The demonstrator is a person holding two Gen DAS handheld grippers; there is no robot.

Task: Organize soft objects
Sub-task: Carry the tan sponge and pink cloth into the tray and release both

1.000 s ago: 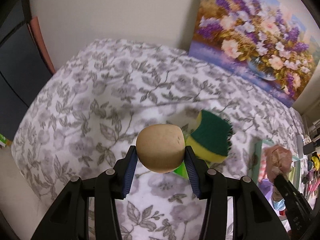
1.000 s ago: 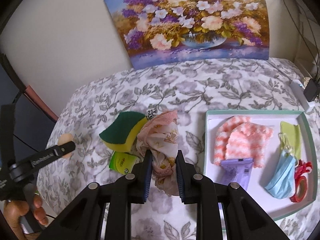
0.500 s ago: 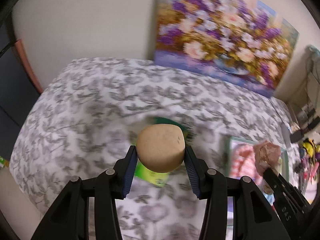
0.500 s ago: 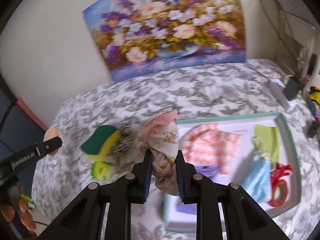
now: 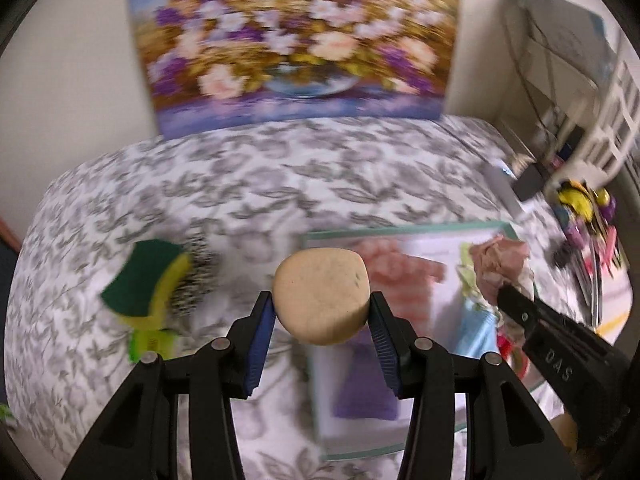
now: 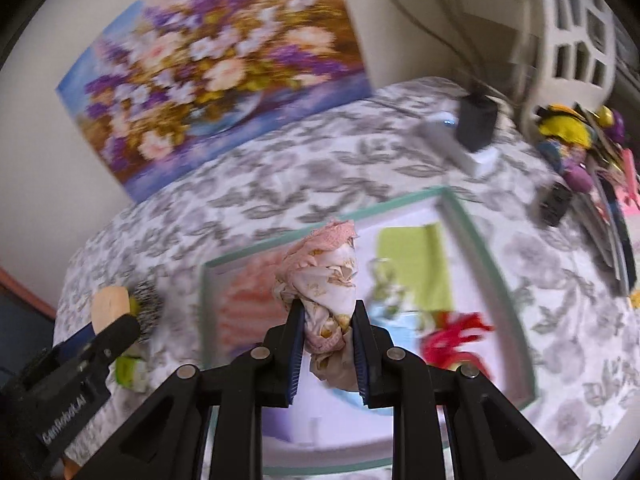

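My left gripper [image 5: 322, 312] is shut on a round beige sponge [image 5: 322, 300], held in the air over the left edge of a green-rimmed white tray [image 5: 404, 229]. My right gripper [image 6: 326, 316] is shut on a bunched pink floral cloth [image 6: 324, 276] above the middle of the tray [image 6: 468, 224]. In the left wrist view the floral cloth [image 5: 502, 264] and the right gripper's finger show at the right. In the right wrist view the beige sponge [image 6: 110, 304] shows at the left. A green and yellow scrub sponge [image 5: 148, 292] lies on the floral tablecloth left of the tray.
The tray holds a pink knitted piece [image 5: 400, 276], a purple pack [image 5: 360, 392], a light green cloth [image 6: 416, 264], a blue mask and red ribbon [image 6: 452, 340]. A flower painting [image 5: 296, 40] leans on the wall. Chargers [image 6: 474, 124] and colourful clutter [image 6: 580, 148] lie at the right.
Both grippers have swept rightward with their loads. They were over the tablecloth near the scrub sponge; now both hang over the tray, and the scrub sponge sits far to the left.
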